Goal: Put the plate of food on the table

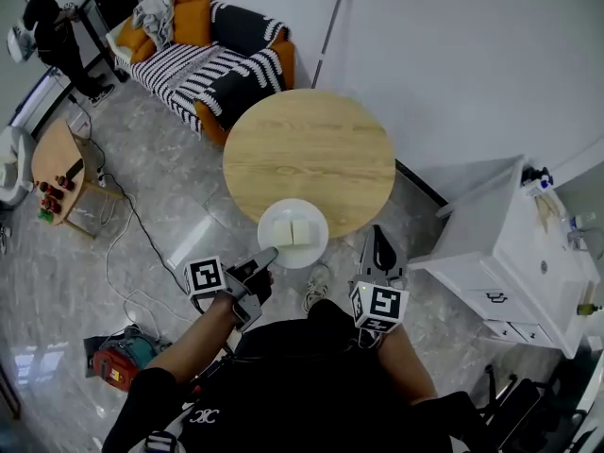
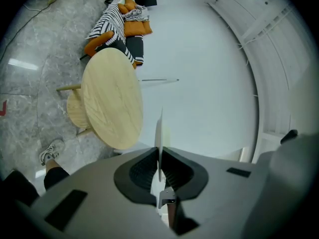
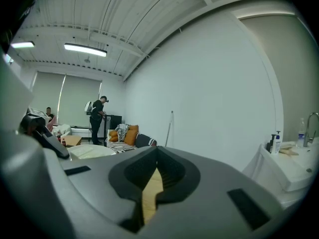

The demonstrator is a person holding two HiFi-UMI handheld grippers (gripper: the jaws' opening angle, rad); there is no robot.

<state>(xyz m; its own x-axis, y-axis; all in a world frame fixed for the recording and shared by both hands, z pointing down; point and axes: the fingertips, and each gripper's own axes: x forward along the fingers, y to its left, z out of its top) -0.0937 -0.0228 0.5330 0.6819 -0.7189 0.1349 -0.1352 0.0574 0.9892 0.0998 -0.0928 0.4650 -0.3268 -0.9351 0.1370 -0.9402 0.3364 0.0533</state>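
We judge the round white ceramic plate stiff, slick and tip-prone in the left tongs clenching its near rim, while the right tongs sit closed, empty.

Head view looks steeply down on the table — 2 gripper views face it.

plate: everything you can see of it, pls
The plate is round, white and glossy, like ceramic. Two pale squarish blocks of food sit side by side on it. It looks level and overlaps the near edge of the round wooden table; whether it rests on the top can't be told. The left gripper pinches its near-left rim, jaws shut on it; in the left gripper view it shows edge-on between them.
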